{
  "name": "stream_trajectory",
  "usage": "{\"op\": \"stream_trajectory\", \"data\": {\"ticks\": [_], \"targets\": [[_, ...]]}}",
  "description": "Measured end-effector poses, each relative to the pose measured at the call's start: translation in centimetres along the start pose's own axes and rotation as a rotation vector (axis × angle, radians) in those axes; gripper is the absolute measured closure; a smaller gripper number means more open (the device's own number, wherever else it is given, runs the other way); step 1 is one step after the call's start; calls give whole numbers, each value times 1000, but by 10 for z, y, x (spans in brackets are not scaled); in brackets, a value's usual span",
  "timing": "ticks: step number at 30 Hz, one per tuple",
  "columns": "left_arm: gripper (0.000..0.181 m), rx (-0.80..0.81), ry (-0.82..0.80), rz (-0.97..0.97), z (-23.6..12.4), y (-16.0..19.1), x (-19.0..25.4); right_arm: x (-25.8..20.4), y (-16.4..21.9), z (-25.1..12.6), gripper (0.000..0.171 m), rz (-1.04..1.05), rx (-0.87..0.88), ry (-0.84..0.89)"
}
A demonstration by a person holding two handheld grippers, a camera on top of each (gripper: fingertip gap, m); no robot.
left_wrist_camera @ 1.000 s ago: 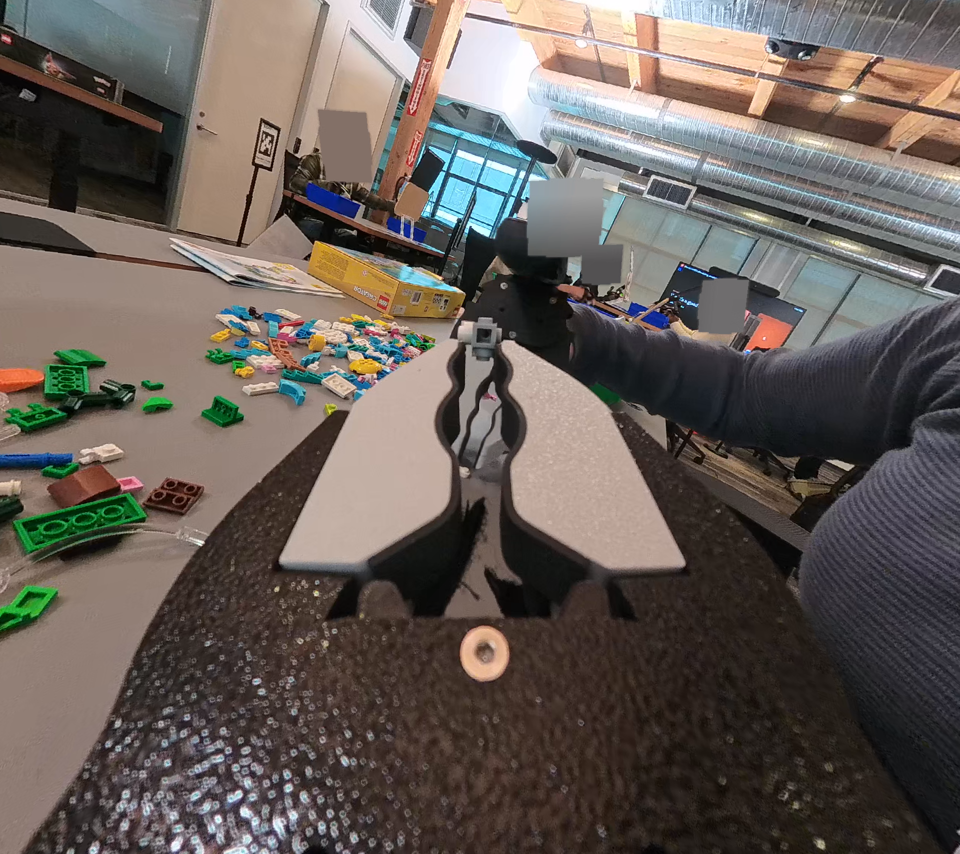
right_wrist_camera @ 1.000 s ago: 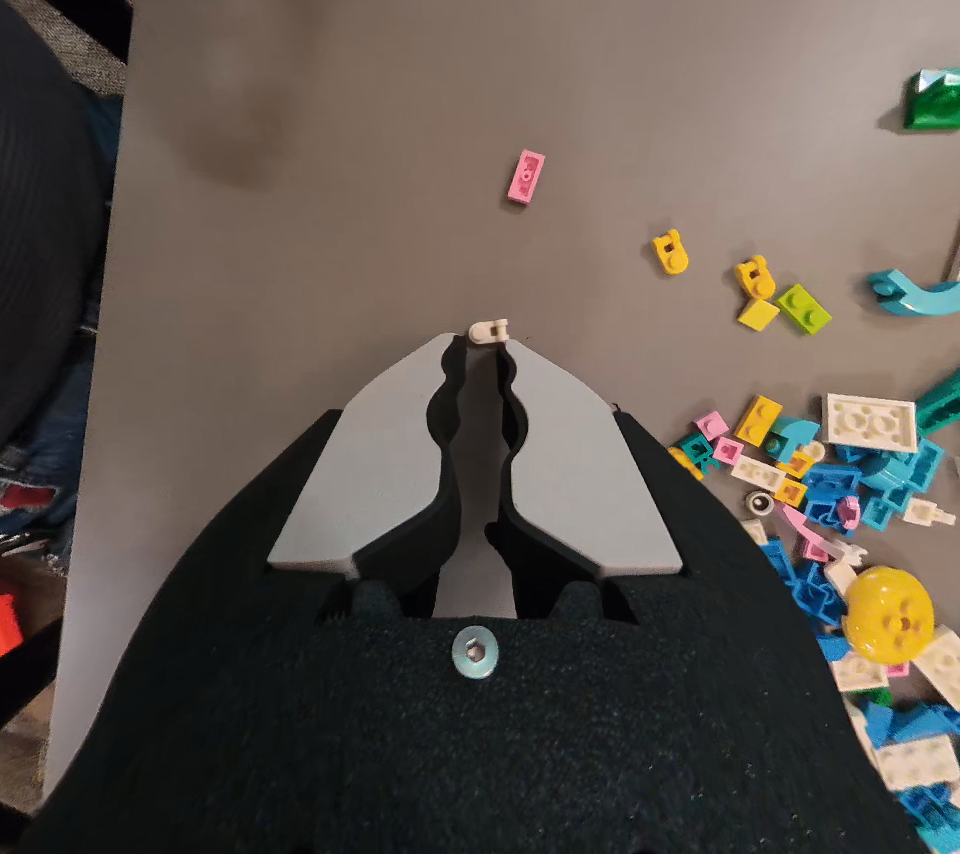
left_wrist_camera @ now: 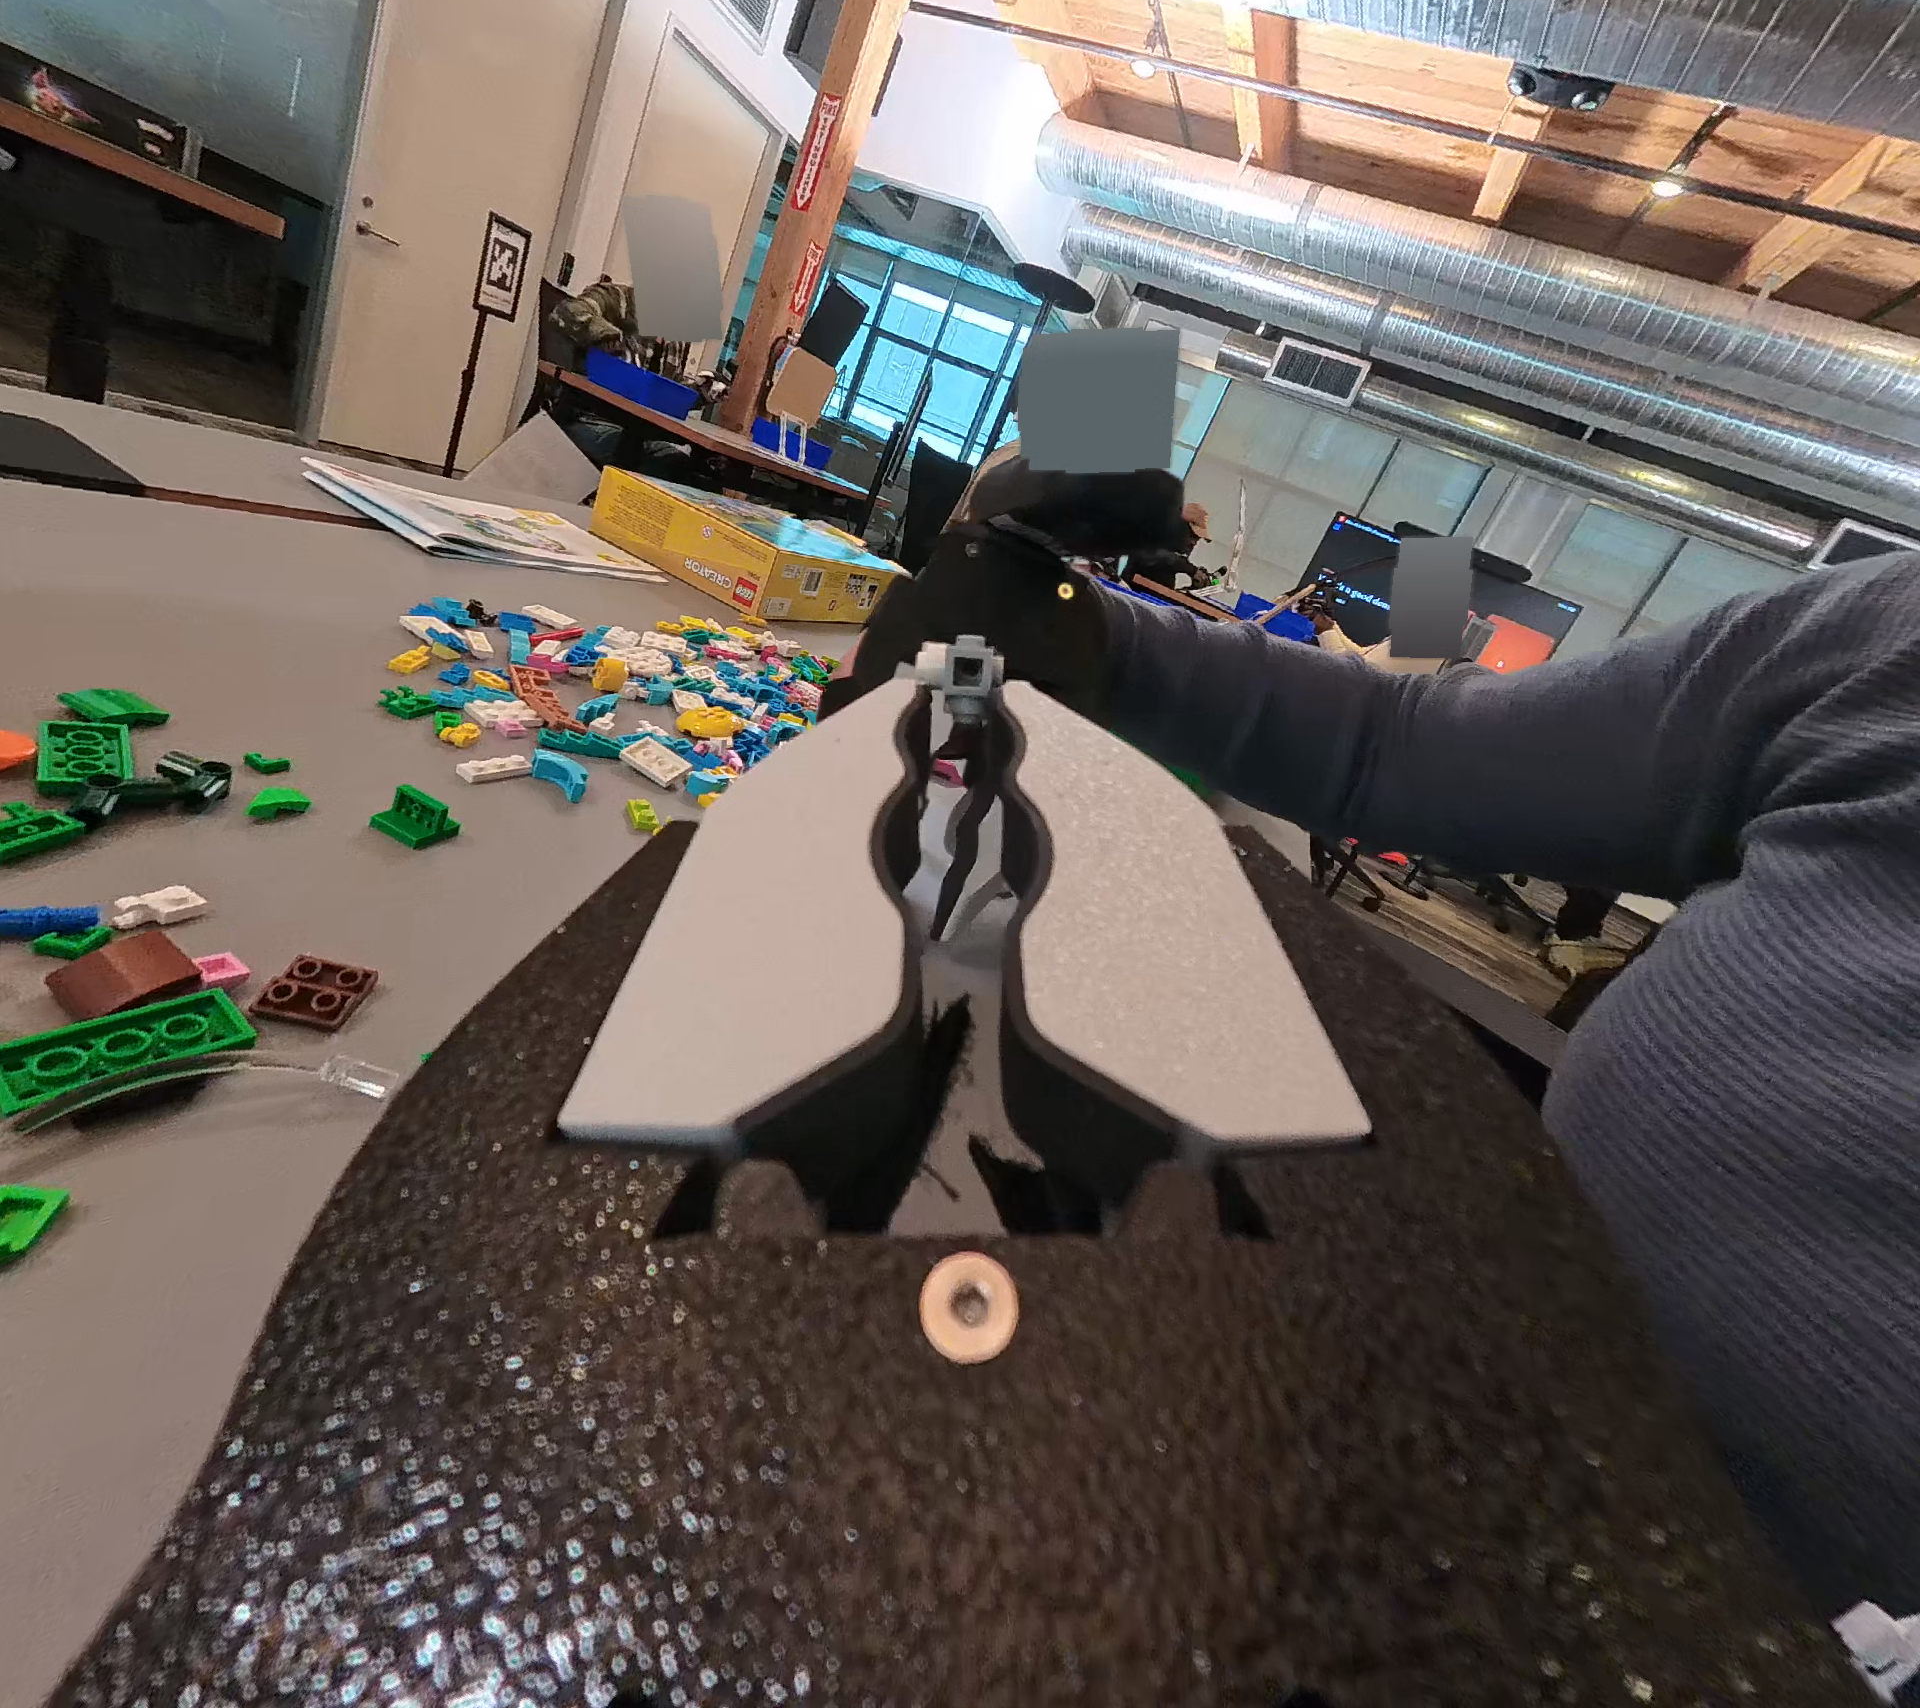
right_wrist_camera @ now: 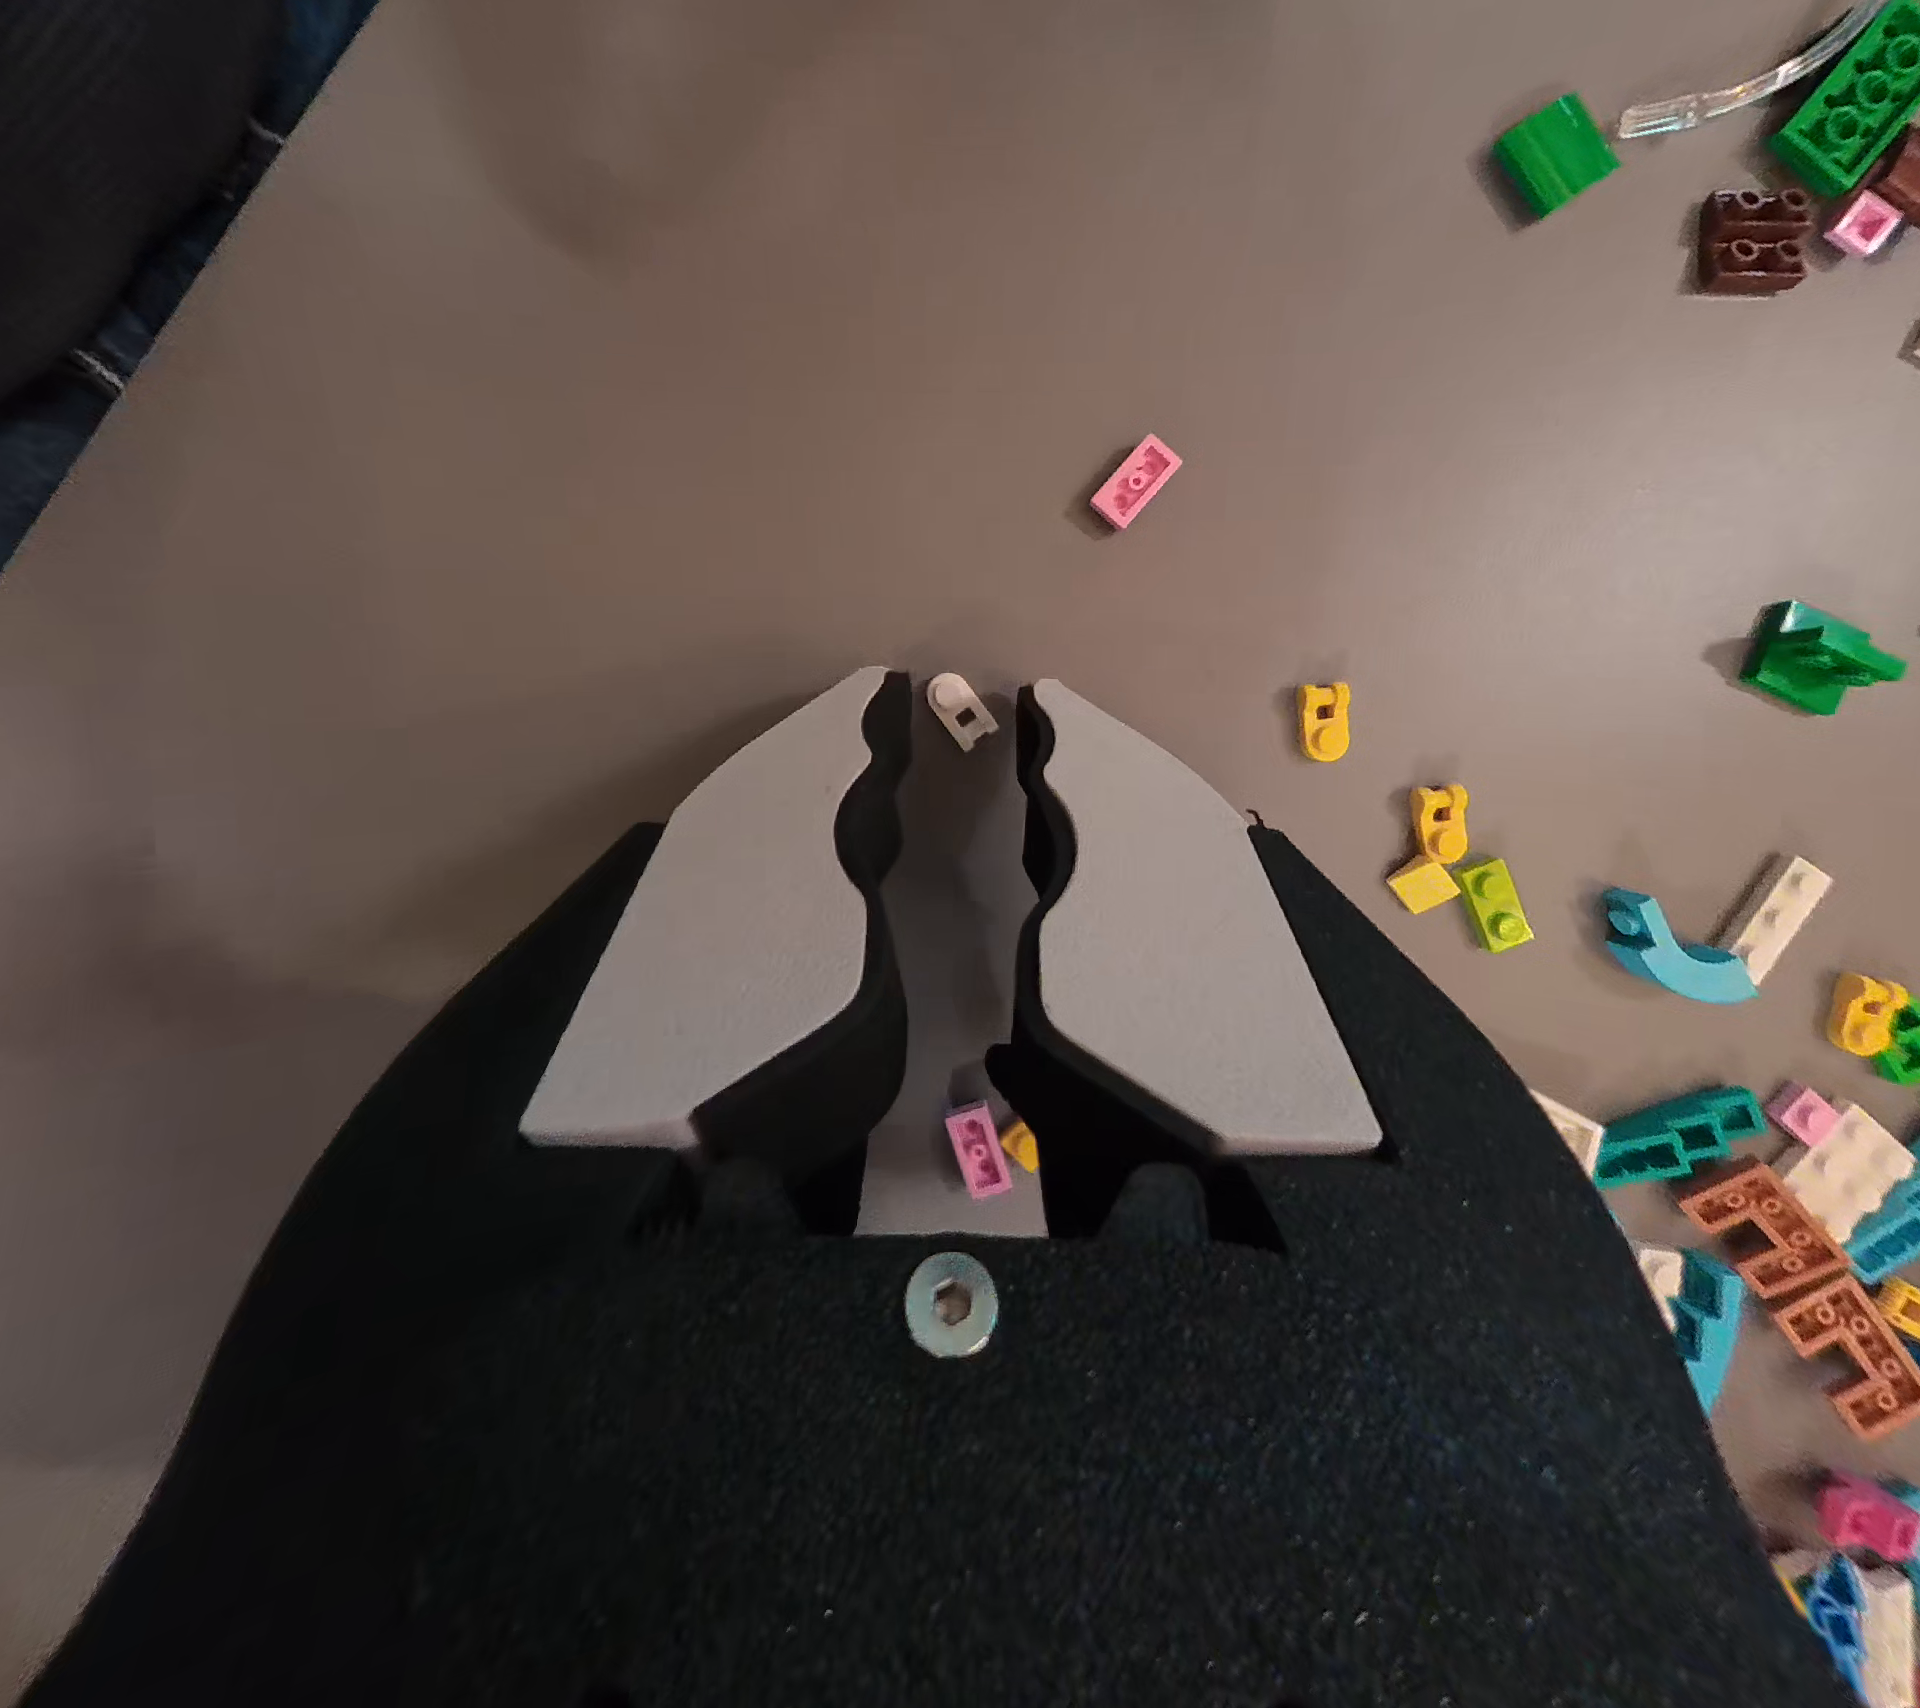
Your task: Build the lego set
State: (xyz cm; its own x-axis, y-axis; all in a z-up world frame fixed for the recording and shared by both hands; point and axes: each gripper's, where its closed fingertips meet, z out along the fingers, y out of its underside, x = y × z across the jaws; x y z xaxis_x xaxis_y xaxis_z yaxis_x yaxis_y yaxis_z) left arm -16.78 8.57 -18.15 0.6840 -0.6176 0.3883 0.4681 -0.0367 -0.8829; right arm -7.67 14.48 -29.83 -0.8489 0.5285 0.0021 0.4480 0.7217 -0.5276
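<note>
Right tool [right_wrist_camera: 964, 687] released one white piece [right_wrist_camera: 960, 712] (two pink plates [right_wrist_camera: 1136, 481] nearby) — left grips one.

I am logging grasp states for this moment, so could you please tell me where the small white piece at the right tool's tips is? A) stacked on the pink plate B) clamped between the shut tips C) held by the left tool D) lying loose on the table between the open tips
D: in the right wrist view the small white piece lies on the grey table between the open tips of the right tool, touching neither.
</note>
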Motion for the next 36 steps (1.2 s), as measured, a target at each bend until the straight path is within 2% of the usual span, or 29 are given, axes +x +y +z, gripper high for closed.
{"op": "stream_trajectory", "data": {"ticks": [5,8,16,17,21,23,28,31,33,36], "targets": [[172,-1,3,-6,0,0,0,-2,3,2,154,1,-11,-29],[172,-1,4,-8,0,0,0,-2,3,2,161,9,-6,-16],[172,-1,0,2,0,0,0,3,3,1,165,87,23,42],[172,-3,-3,8,0,1,0,7,0,0,171,102,44,71],[172,-47,-26,51,4,6,2,19,-34,-14,171,166,284,179],[172,-76,-35,72,7,10,2,23,-43,-17,171,183,338,236],[172,-77,-51,69,6,10,1,19,-21,-7,171,208,204,274],[172,-69,-48,61,5,9,0,14,-12,-9,171,315,190,246],[172,-72,-45,61,6,10,1,10,-8,-8,162,378,174,236],[171,-72,-42,64,6,10,1,8,-2,-6,160,364,134,303]]}}
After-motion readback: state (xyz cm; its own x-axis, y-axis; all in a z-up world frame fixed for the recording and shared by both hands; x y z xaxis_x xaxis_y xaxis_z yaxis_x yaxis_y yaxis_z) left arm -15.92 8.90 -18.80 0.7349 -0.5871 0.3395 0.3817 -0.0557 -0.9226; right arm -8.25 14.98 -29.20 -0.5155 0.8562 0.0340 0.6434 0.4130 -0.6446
